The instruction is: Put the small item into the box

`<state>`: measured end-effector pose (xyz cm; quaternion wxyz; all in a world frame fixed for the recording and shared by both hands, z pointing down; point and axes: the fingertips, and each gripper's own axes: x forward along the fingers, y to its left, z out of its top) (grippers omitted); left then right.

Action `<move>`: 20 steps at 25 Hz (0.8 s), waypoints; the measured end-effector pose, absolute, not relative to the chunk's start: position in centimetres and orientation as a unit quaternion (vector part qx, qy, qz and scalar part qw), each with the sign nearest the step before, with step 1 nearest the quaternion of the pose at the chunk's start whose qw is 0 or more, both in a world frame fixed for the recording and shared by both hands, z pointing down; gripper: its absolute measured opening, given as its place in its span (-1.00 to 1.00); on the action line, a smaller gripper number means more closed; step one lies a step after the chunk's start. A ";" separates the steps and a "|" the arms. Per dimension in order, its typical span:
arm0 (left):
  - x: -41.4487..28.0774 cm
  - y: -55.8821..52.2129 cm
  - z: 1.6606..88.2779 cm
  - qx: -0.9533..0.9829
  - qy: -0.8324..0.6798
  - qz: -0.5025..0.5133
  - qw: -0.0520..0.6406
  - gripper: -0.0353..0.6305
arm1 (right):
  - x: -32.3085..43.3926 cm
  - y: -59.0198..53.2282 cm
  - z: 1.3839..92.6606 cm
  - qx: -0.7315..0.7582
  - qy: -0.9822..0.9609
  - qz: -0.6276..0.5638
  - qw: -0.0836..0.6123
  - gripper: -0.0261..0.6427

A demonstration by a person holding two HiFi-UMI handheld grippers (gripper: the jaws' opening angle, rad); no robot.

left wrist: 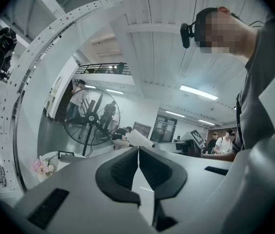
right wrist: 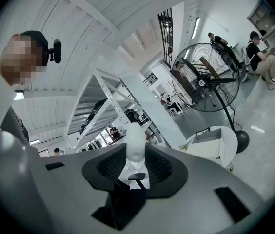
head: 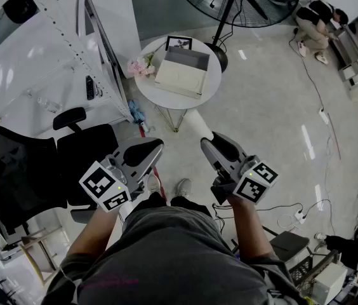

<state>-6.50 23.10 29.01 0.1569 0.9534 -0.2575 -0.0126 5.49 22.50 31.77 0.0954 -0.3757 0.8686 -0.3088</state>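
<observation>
On the round white table ahead of me stands an open pale box, its lid up at the far side; the right gripper view also shows the box. My right gripper is held level at waist height and is shut on a small white oblong item. The item sticks out past the tips, short of the table. My left gripper hangs beside it with its jaws shut and nothing between them. In the left gripper view its pads meet along one line.
A black office chair stands at my left under a white rack. Pink flowers and a picture frame share the table. A large fan rises behind it. A person crouches at the far right. Cables lie on the floor.
</observation>
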 end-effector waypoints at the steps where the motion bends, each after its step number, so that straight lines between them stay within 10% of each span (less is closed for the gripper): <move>1: -6.4 23.1 29.1 0.953 -0.258 -0.012 0.157 -0.82 | 5.5 22.5 31.8 -0.375 0.869 -0.309 0.095 -0.55; 20: -1.5 23.3 29.3 0.952 -0.269 -0.008 0.149 -0.82 | 10.4 22.1 32.8 -0.359 0.868 -0.325 0.110 -0.54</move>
